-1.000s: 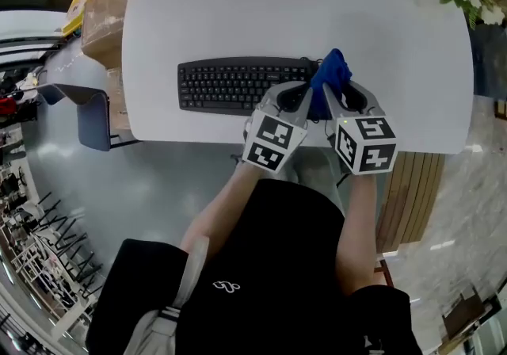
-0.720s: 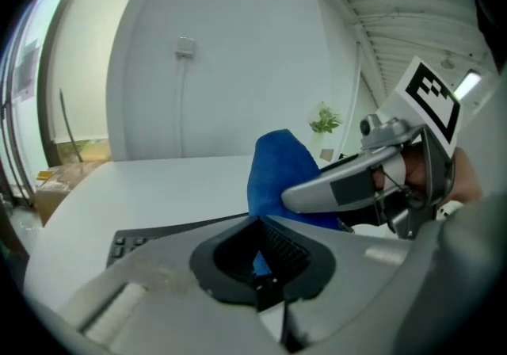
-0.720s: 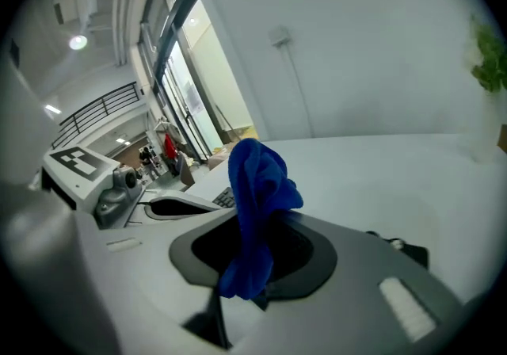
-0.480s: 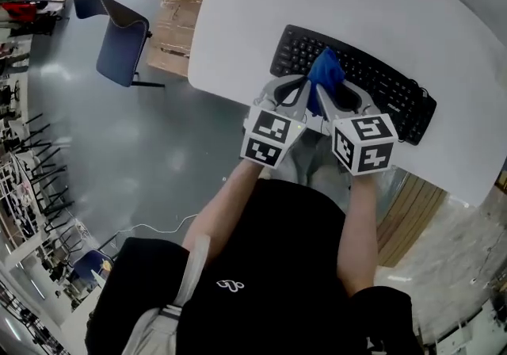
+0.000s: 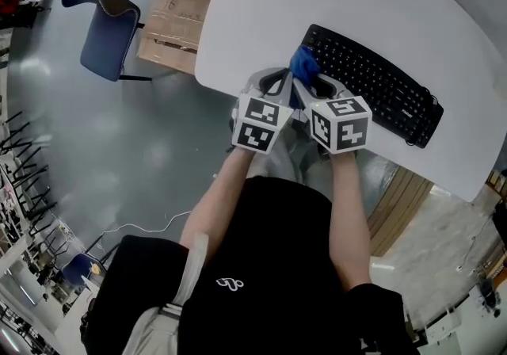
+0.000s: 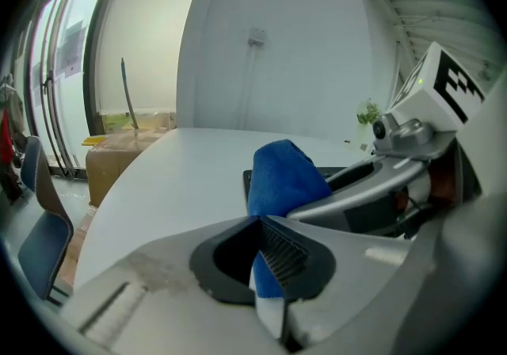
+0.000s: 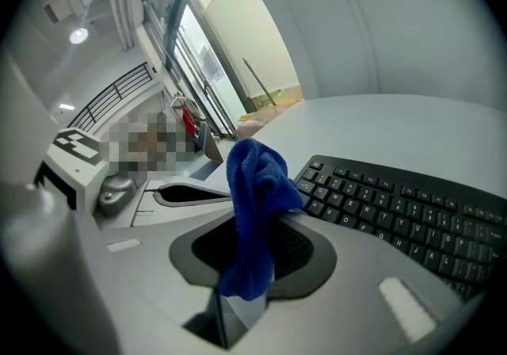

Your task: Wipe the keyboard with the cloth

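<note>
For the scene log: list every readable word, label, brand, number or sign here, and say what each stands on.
Nothing can be read as text.
Keyboard: white key legends and a small white mark near its right end, too small to read.
Marker cubes: black-and-white square patterns, no letters.
Black shirt: small white squiggle logo, not legible.
Blue cloth: no print visible.

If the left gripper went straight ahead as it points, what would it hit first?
Likely the black keyboard, its end just behind the blue cloth the left gripper holds; height above it is unclear.
</note>
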Tool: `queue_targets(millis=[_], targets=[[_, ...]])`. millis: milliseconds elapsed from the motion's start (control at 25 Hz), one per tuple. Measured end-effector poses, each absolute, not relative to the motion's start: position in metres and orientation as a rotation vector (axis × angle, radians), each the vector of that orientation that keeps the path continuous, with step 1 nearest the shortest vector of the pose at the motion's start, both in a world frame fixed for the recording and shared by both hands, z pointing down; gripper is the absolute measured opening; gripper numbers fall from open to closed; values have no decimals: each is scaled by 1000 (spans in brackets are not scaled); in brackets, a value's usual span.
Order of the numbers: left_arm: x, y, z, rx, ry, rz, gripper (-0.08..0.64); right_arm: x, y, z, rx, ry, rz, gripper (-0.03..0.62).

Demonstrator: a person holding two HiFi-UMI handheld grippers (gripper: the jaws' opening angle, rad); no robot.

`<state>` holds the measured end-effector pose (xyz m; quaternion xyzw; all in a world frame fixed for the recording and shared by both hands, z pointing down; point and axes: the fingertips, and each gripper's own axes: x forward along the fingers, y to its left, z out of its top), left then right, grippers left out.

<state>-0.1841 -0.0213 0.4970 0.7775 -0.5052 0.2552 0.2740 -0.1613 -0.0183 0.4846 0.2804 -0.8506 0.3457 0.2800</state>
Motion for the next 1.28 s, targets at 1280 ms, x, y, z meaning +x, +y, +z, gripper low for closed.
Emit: queue_targets(millis=[1280], targets=[[-122,-16,527,2161,-1138,768,-11,-100,-11,520,935,-2133,1062,95]])
